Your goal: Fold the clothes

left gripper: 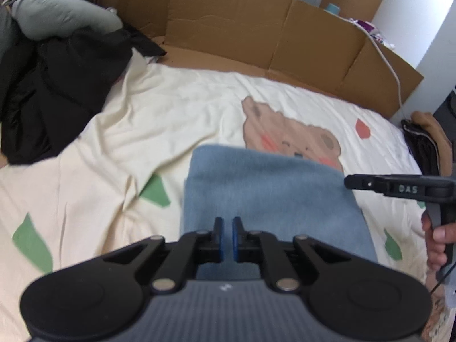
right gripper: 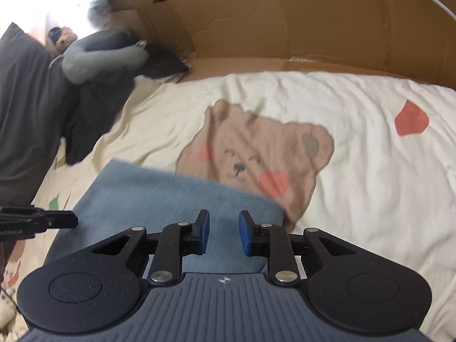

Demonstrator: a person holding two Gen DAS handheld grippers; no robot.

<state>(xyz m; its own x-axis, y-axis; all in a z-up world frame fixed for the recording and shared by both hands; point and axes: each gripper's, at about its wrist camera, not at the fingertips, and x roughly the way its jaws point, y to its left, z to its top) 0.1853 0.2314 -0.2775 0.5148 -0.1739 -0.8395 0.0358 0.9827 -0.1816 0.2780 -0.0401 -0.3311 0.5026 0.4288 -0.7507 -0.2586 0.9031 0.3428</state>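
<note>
A folded blue garment [left gripper: 265, 199] lies flat on the bed, on a cream sheet [left gripper: 171, 119] printed with a brown bear face [left gripper: 290, 134], green shapes and a red shape. Its far edge covers the lower part of the bear print, and its near end runs under both sets of fingers.

The left gripper [left gripper: 227, 238] hangs over the near part of the garment, blue pads [left gripper: 219, 238] almost together with only a thin slit between them — nothing is pinched there. The right gripper [right gripper: 224, 232] sits over the garment's near right part, close to its right edge; its fingers stand partly open, a clear gap showing blue cloth behind, and the pads [right gripper: 245, 235] hold nothing. No earlier view is given to compare.

In the left wrist view the right gripper comes in from the right edge as a black bar just beside the garment's far right corner, held by a hand [left gripper: 436, 239] whose fingertips curl round the handle. In the right wrist view the left gripper shows as a black bar at the left edge, by the garment's left side.

Further out, a heap of dark clothes [left gripper: 54, 97] lies at the far left of the bed, with a grey padded piece [left gripper: 57, 14] on top. Brown cardboard [left gripper: 242, 28] stands along the far side of the bed — a white cable [left gripper: 390, 62] trails over it at the right.
</note>
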